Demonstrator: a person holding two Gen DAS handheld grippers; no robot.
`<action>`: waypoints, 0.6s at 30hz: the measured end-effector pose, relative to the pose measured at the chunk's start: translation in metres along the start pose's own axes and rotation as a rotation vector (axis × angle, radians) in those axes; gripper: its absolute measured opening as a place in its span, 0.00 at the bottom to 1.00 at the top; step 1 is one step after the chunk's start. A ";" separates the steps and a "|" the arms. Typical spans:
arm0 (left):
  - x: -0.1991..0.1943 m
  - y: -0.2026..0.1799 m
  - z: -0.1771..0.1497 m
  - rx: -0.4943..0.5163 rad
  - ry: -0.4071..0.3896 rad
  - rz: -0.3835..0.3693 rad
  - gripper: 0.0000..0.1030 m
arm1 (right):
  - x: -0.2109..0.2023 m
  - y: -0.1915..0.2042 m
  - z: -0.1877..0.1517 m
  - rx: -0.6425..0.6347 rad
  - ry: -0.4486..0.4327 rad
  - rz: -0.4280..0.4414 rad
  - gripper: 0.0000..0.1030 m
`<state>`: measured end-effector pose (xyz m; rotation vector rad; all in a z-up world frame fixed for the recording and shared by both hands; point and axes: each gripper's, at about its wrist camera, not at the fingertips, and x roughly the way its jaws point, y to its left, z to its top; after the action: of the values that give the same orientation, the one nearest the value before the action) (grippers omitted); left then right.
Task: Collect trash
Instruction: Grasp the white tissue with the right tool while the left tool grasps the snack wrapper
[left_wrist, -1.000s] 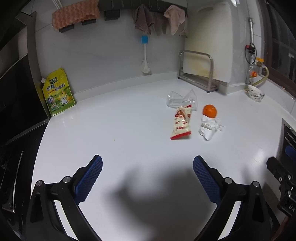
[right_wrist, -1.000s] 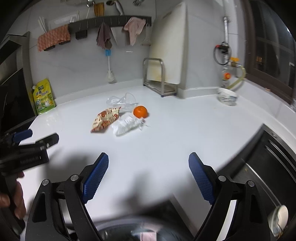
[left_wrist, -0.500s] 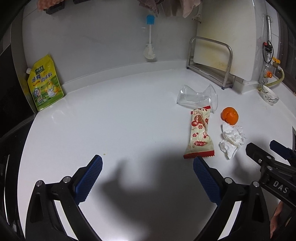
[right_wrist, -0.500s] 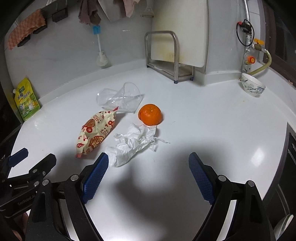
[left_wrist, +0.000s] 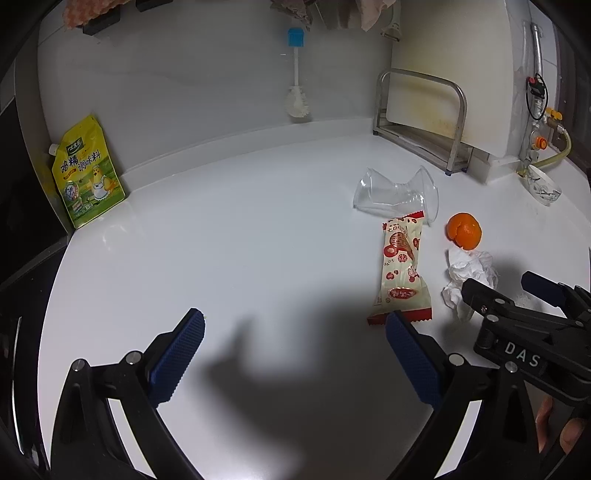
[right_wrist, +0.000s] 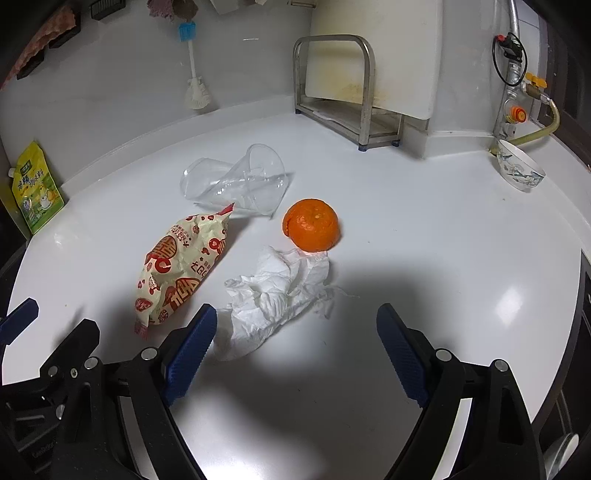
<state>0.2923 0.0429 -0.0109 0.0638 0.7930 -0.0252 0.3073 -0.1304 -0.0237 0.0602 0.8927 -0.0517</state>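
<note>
A: The right gripper (right_wrist: 295, 328) is spread wide and carries nothing, its left blue pad just beside the near end of the crumpled tissue (right_wrist: 273, 295) and its right pad well clear of it on the other side.

B: And the left gripper (left_wrist: 295, 354)?

A: Also gaping and empty, its right pad touching or nearly touching the near end of the snack wrapper (left_wrist: 402, 266). I can't tell which.

B: What has changed in the last second?

A: Both have closed in. A second ago the trash was a small cluster far across the white counter (left_wrist: 229, 243), near the steel rack (right_wrist: 347, 96). Half a second ago it was midway. Now the tissue sits between the right gripper's pads, and the right gripper itself has entered the left wrist view beside the tissue.

B: So what does that mean for collecting?

A: I'd judge the reach is nearly over and the first pick is about to start: tissue for the right, wrapper for the left. Nothing has been lifted yet.

B: Where is everything relative to the tissue?

A: The orange peel (right_wrist: 310, 225) touches its far end. The wrapper lies just to its left. The crushed clear cup (right_wrist: 236, 181) lies beyond both, the wrapper's far tip overlapping it. None of the four has shifted across the earlier frames; only the grippers moved.
</note>
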 end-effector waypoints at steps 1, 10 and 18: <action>0.000 0.000 0.000 -0.001 0.001 0.001 0.94 | 0.001 0.001 0.000 -0.005 0.004 -0.002 0.82; 0.002 -0.002 0.003 -0.005 0.007 0.000 0.94 | 0.008 -0.004 0.000 -0.007 0.038 0.024 0.43; 0.014 -0.019 0.014 -0.019 0.040 -0.049 0.94 | -0.003 -0.033 -0.005 0.040 0.025 0.029 0.19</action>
<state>0.3115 0.0227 -0.0118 0.0271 0.8348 -0.0626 0.2995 -0.1624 -0.0250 0.1113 0.9155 -0.0413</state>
